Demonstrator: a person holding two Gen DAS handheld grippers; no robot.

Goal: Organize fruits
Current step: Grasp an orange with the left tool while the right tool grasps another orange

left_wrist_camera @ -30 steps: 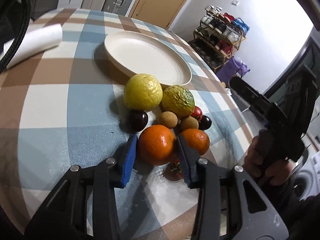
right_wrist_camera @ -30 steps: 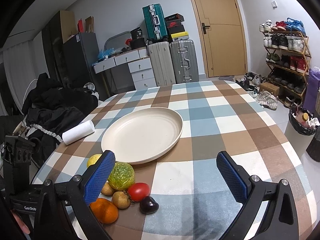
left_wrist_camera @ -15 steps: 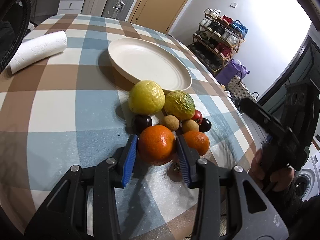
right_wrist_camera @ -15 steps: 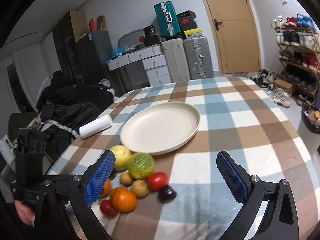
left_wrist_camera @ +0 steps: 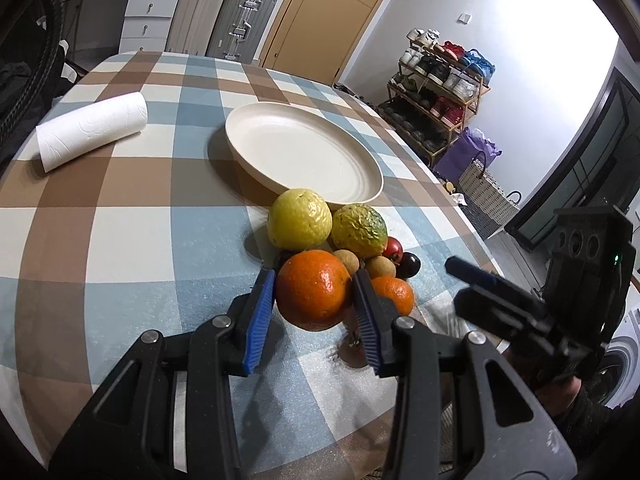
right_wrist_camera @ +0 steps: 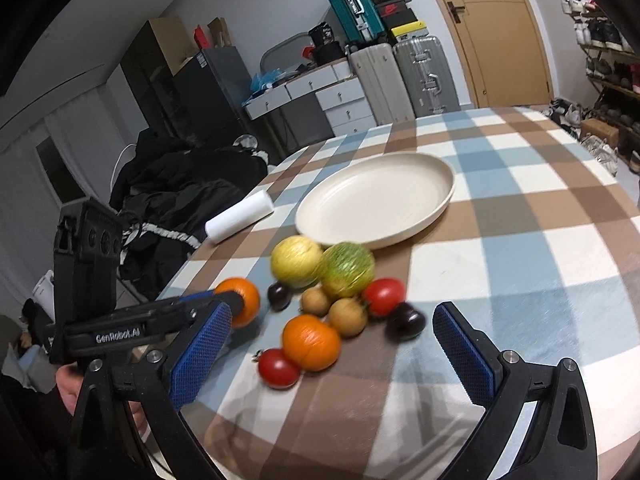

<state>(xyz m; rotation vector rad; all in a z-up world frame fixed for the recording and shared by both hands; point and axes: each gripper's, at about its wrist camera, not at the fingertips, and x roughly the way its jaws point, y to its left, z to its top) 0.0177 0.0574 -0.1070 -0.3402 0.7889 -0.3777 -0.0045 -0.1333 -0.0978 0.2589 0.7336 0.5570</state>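
My left gripper (left_wrist_camera: 314,318) is shut on a large orange (left_wrist_camera: 313,289) and holds it a little above the checked tablecloth; the orange also shows in the right wrist view (right_wrist_camera: 240,306). The fruit pile lies just beyond: a yellow fruit (left_wrist_camera: 300,219), a green-yellow fruit (left_wrist_camera: 359,231), a second orange (right_wrist_camera: 311,342), two brown longans (right_wrist_camera: 347,316), two red tomatoes (right_wrist_camera: 383,296), dark plums (right_wrist_camera: 405,322). An empty cream plate (left_wrist_camera: 300,152) sits behind them. My right gripper (right_wrist_camera: 332,356) is open, above the near side of the pile.
A paper towel roll (left_wrist_camera: 92,136) lies at the table's left side. The table's edge is close on the right, with a shoe rack (left_wrist_camera: 440,92) and a basket (left_wrist_camera: 486,196) beyond. Suitcases and drawers stand behind the table.
My left gripper has lifted the large orange off the table. My right gripper has swung down and left towards the fruit pile.
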